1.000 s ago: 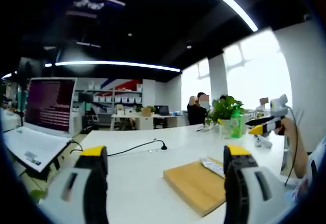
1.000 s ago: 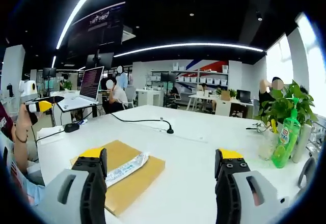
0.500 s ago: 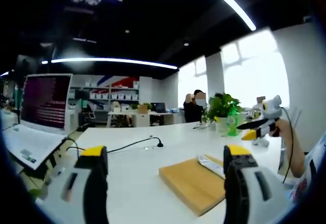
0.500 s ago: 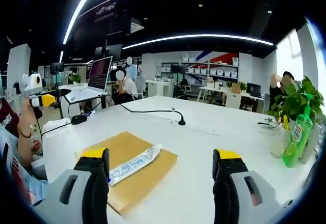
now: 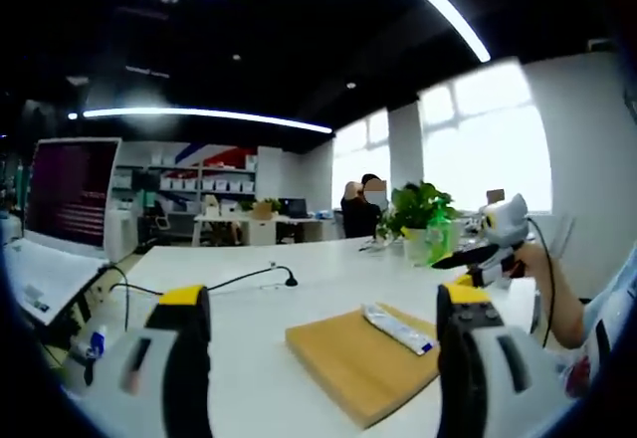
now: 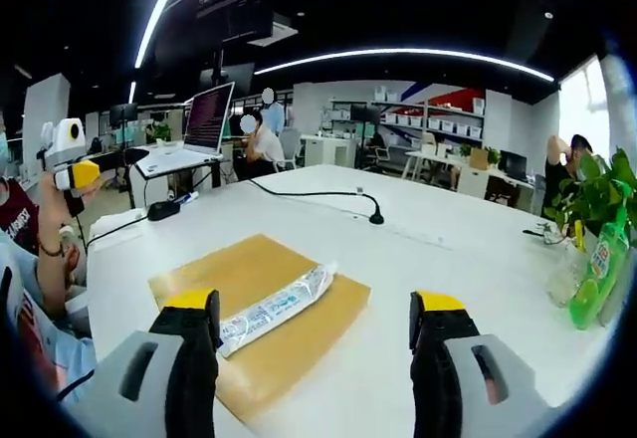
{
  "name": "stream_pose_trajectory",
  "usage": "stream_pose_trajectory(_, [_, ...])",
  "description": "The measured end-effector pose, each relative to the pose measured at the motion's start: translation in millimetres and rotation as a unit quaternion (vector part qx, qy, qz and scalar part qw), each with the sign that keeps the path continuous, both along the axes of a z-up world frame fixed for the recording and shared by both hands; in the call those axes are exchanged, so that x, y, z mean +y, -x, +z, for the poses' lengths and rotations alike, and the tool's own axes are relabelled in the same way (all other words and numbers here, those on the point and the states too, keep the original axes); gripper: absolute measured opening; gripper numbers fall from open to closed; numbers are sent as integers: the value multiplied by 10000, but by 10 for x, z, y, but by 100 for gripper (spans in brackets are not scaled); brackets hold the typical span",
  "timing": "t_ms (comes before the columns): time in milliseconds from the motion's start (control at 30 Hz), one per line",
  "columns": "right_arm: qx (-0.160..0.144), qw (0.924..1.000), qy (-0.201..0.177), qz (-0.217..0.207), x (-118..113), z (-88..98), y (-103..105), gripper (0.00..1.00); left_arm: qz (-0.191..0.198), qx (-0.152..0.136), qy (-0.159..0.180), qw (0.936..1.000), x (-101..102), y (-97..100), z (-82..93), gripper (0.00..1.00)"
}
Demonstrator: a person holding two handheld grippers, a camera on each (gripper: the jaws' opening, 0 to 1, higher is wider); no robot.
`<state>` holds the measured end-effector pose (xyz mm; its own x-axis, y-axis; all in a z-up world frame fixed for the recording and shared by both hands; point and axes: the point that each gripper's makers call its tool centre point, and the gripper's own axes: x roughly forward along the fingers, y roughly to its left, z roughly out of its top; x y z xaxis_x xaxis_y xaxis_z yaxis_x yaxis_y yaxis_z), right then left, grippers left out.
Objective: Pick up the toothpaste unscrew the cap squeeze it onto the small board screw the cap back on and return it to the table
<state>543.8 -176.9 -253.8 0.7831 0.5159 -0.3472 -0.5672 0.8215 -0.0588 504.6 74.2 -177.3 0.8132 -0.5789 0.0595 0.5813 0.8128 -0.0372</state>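
Note:
A white toothpaste tube [image 6: 279,309] lies flat on a small wooden board [image 6: 239,274] on the white table, its cap end pointing away from me. My right gripper [image 6: 314,304] hovers over the board's near edge, open, with nothing between its jaws. In the left gripper view the same board [image 5: 348,358] and tube [image 5: 396,328] sit just ahead, and my left gripper [image 5: 323,299] is open and empty above the table. A hand holds the right gripper [image 5: 488,251] at the right of that view. The left gripper [image 6: 75,174] shows at the far left of the right gripper view.
A black gooseneck microphone [image 6: 373,217] and its cable cross the table behind the board. An open laptop [image 6: 204,124] stands at the far left corner. A green bottle [image 6: 597,274] and a potted plant [image 5: 413,209] stand at the table's far right edge. People sit at distant desks.
Both cameras have shifted, so the board and tube sit nearer and more central in both views. The tube still lies on the board. Both grippers stay open.

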Motion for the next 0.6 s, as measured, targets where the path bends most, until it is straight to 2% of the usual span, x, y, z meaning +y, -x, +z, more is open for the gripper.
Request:
stream_pose_trajectory(167, [135,9999,14,95,83,-113,-31,79,-55,49,43,10000,-45,7,-7,99])
stream_pose_trajectory(300, [240,9996,-24,155,168,-206,-44,69,-128,15,124,9998,-91,46,35,98])
stream_pose_trajectory(600, [438,9987,-20,253,335,-450,-11,69,-261,69,54,9996,-176,62,-3,95])
